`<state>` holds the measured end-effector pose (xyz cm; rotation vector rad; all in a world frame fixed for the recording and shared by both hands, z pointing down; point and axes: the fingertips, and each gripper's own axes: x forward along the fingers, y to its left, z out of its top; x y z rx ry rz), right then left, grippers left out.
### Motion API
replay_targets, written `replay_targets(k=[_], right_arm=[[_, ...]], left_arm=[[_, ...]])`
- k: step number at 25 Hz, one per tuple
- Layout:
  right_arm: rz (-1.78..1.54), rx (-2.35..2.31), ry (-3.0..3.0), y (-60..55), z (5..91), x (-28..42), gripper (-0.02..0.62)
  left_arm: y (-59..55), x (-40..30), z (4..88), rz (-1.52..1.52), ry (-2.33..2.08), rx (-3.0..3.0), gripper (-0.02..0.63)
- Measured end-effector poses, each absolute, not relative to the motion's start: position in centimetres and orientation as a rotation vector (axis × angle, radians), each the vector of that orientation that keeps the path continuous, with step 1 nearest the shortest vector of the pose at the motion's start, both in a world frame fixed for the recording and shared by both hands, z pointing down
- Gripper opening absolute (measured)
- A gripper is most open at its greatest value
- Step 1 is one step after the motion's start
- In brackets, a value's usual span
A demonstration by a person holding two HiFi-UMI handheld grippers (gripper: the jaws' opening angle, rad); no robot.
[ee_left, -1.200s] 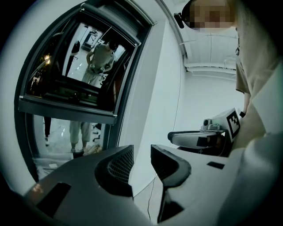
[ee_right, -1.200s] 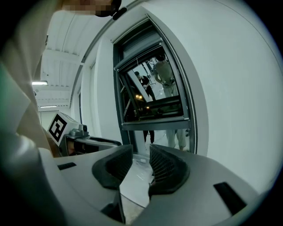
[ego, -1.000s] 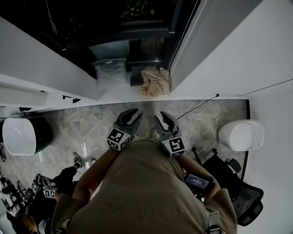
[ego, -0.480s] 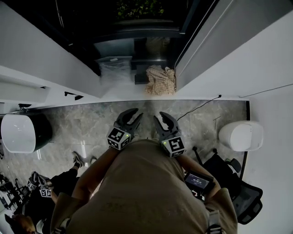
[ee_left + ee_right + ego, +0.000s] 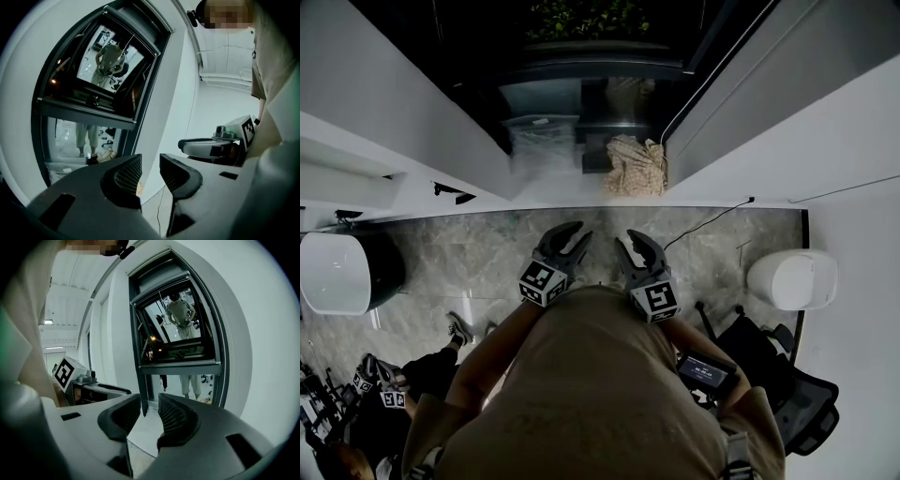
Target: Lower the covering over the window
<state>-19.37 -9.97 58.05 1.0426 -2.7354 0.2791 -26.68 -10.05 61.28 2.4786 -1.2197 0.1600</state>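
Observation:
The dark-framed window [image 5: 581, 56] stands ahead of me, its glass bare and reflecting a person. It also shows in the left gripper view as the window [image 5: 103, 79] and in the right gripper view as the window [image 5: 180, 333]. No covering is seen over the glass. A thin cord [image 5: 717, 61] runs along the frame's right side. My left gripper [image 5: 579, 232] and right gripper [image 5: 627, 236] are held side by side at waist height, pointing at the window. Each is open, well short of the window, with nothing between its jaws. The left gripper [image 5: 150, 161] and right gripper [image 5: 150, 401] show the same gap.
A crumpled beige cloth [image 5: 636, 167] and a clear plastic box [image 5: 542, 142] lie at the window's foot. A cable [image 5: 708, 220] crosses the marble floor. A white round tub [image 5: 794, 278] and an office chair [image 5: 787, 394] stand at right, a black-and-white tub [image 5: 342, 272] at left. Another person [image 5: 412, 384] is at lower left.
The scene has slid in the head view: the window recess and cloth shifted slightly right, the left tub leftward. Both grippers kept the same open pose before the body.

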Motion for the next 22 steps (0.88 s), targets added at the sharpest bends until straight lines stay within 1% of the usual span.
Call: replay_targets(k=[13, 22], right_arm=[[0.230, 1.095, -2.724, -7.5, 58.2, -23.6, 0.106], [0.248, 1.149, -2.692, -6.1, 58.6, -23.7, 0.106]], left_arm=[[-8.5, -31.2, 60.7, 0.131, -1.190, 2.525, 0.129], [-7.2, -31.7, 61.3, 0.137, -1.136, 2.526, 0.129]])
